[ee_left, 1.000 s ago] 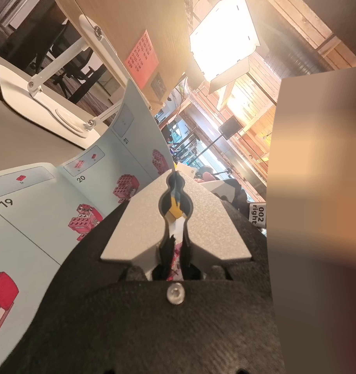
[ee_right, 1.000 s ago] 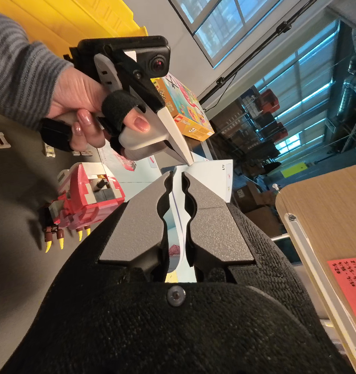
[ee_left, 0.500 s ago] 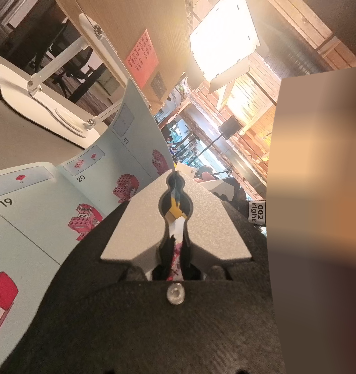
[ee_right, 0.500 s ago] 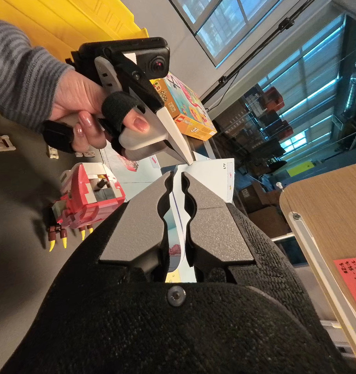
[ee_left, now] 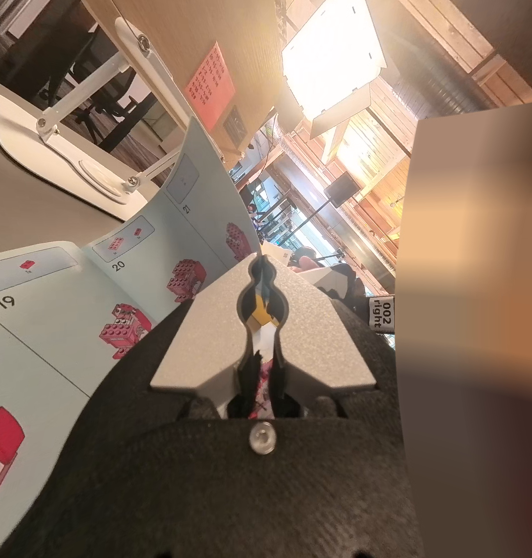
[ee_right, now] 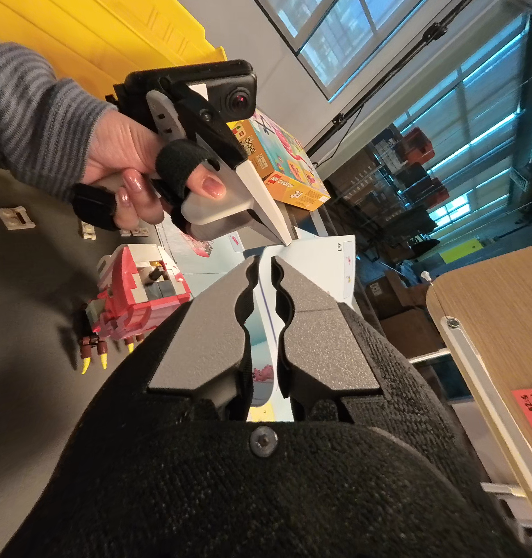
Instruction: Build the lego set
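Observation:
An open instruction booklet (ee_left: 62,302) with pale blue pages lies on the table. My left gripper (ee_left: 263,256) is shut on the edge of a lifted page (ee_left: 204,211), which curves up from the booklet. The right wrist view shows the left gripper (ee_right: 287,241), held by a hand (ee_right: 122,157), pinching the corner of that page (ee_right: 319,271). My right gripper (ee_right: 264,258) is open a little. The page stands between its fingers (ee_right: 228,302), and they do not press on it. A red and white brick model (ee_right: 137,290) with yellow claws stands on the table left of my right gripper.
A colourful toy box (ee_right: 282,169) and a yellow bin (ee_right: 107,36) stand beyond the hand. Small pale bricks (ee_right: 15,219) lie loose on the dark table. A wooden desk (ee_right: 500,317) is at the right. A white stand base (ee_left: 47,151) sits past the booklet. Only a small space, under 4 cm, lies between the two pairs of fingers.
Almost nothing. The right wrist view has drifted slightly. The left gripper stays shut on the page and the right gripper's fingers stay the same distance apart.

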Available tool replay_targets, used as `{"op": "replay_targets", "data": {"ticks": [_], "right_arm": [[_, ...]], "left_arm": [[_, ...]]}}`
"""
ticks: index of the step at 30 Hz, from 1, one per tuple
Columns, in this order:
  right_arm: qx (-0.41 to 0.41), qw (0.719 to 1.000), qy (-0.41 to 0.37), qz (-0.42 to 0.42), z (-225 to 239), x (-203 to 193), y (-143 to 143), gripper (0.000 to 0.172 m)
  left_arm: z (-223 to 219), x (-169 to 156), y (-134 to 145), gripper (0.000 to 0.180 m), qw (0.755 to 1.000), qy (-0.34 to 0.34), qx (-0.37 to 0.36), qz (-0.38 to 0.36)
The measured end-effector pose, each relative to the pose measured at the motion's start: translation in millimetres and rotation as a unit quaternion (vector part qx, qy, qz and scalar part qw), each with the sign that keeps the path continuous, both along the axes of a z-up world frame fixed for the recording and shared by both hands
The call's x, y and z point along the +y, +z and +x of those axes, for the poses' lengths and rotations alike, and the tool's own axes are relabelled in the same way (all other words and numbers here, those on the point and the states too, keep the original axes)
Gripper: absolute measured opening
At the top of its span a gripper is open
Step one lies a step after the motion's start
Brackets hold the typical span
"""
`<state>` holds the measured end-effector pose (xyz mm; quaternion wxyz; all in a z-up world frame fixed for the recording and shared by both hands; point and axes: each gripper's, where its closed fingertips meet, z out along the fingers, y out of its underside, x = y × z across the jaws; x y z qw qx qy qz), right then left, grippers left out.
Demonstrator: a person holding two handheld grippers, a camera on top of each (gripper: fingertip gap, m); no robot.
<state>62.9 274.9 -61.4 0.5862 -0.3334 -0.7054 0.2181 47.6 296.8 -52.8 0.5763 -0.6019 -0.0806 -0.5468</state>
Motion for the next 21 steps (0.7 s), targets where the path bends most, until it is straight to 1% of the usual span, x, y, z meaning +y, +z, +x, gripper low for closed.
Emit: {"op": "replay_targets", "data": {"ticks": [21], "right_arm": [[-0.028,0.999,0.013,-0.030,-2,-4,-12,0.004]], "left_arm": [[5,-2,2,0.000,1.000,-0.014,0.004,0.006]]}}
